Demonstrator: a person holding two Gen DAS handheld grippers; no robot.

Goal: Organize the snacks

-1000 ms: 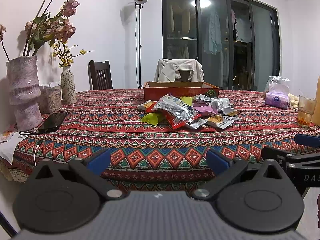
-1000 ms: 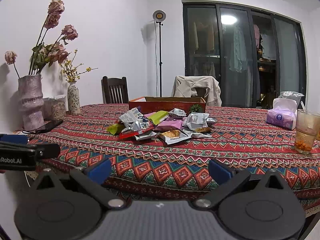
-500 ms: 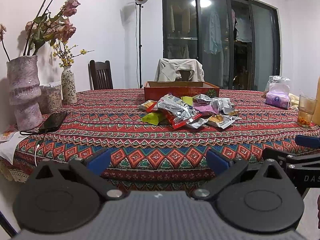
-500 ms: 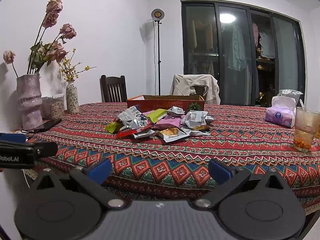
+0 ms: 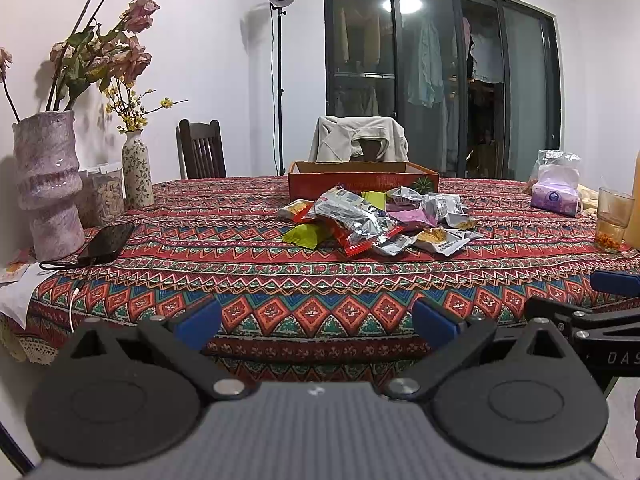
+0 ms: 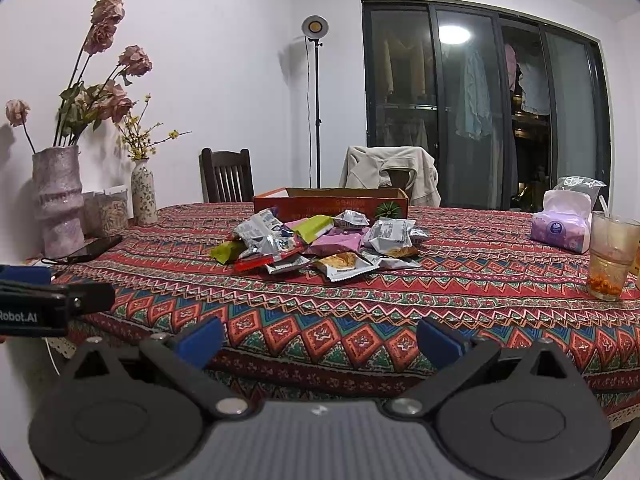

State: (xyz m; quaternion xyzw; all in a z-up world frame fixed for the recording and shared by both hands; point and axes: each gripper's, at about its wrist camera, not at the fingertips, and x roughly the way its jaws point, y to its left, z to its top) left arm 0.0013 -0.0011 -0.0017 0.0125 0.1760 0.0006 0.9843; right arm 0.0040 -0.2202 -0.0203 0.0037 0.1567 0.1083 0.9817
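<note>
Left gripper (image 5: 316,322) hangs off the near edge of the patterned tablecloth (image 5: 248,280), jaws spread wide and empty. Mid-table, a snack packet pile (image 5: 372,224) lies just before an orange cardboard box (image 5: 362,184).

Right gripper (image 6: 320,338) is likewise wide open, holding nothing, short of the table edge. From here the packets (image 6: 316,244) lie well ahead, a glass of tea (image 6: 610,260) at right.

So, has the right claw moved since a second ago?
Yes. The right claw has edged forward toward the table: the orange box sits slightly lower and larger in its view.
</note>
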